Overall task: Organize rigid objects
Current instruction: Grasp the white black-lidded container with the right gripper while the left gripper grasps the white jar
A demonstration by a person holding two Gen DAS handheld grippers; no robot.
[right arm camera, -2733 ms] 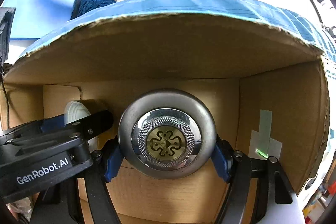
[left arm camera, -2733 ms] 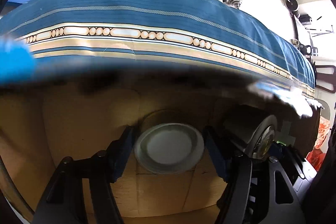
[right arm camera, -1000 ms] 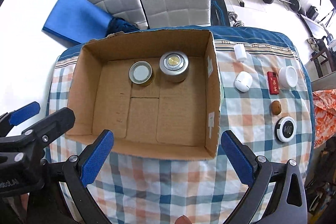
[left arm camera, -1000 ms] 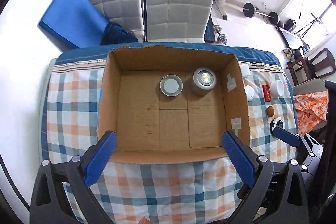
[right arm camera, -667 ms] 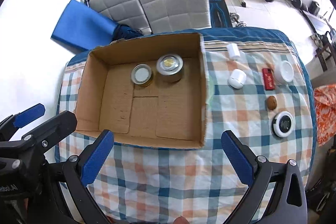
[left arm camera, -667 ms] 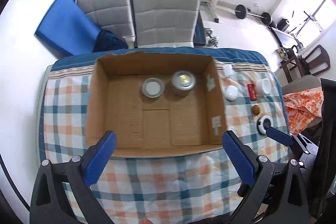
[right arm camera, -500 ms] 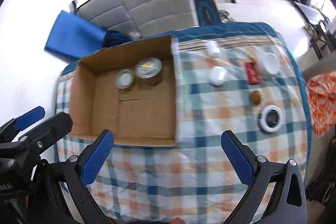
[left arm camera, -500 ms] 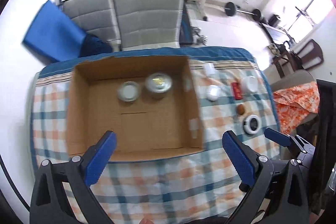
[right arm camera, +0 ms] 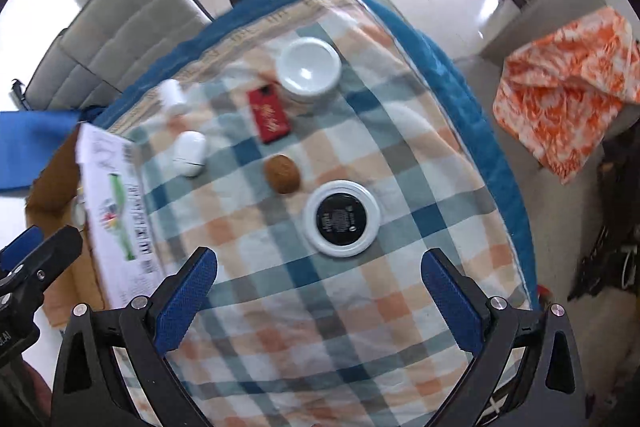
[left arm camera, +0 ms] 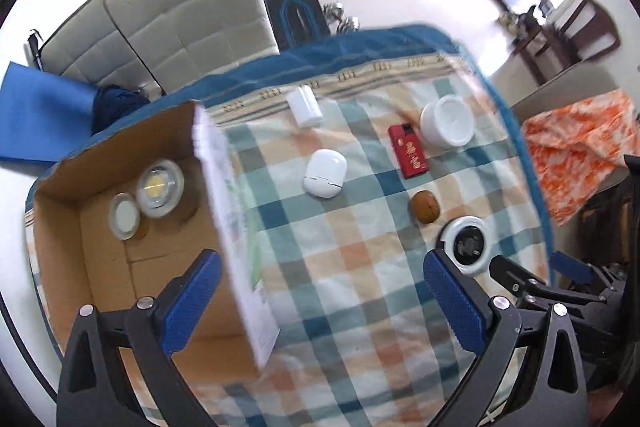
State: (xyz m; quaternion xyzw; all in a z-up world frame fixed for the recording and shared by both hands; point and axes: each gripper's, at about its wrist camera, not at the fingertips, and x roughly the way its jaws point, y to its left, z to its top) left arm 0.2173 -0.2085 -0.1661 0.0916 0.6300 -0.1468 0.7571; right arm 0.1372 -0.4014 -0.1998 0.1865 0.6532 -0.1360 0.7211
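Hand-held grippers (both agape) above tablecloth

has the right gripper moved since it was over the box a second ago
Yes. The right gripper has swung rightward, off the cardboard box, and is now open above the black-and-white round tin on the checked cloth.

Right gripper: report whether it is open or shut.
Open. In the right wrist view the right gripper has its blue pads spread wide apart with only checked cloth between them.
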